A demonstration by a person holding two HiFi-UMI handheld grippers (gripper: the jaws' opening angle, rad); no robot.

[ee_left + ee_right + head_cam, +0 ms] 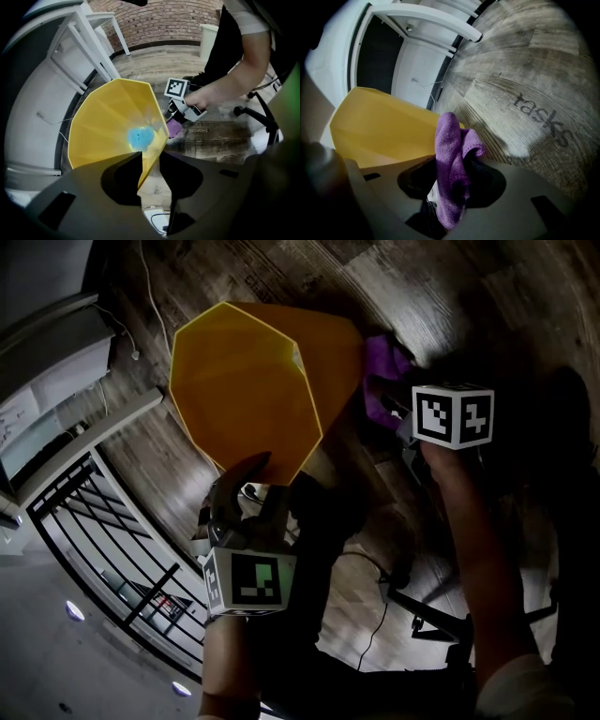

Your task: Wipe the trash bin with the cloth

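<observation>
— Where do we have the bin point(248, 390)?
— Tilted. Our left gripper point(150, 157) straddles its rim, jaws partly apart and not clamping.
— And the cloth point(449, 140)?
— Pinched in our right gripper point(457, 161), just beside the bin's wall.

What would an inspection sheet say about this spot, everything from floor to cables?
Surface: wooden floor, with printed words on it.
Job's things: yellow trash bin, mouth open toward the head camera; purple cloth beside its outer wall, contact unclear.
Clutter: blue patch at the bin's bottom, unclear what it is.
Grippers: left gripper jaws apart, astride the bin's rim; right gripper shut on the cloth.
Cables: white cable by the white furniture; black cable on the floor.
Surroundings: black railing, brick wall, office chair base.
</observation>
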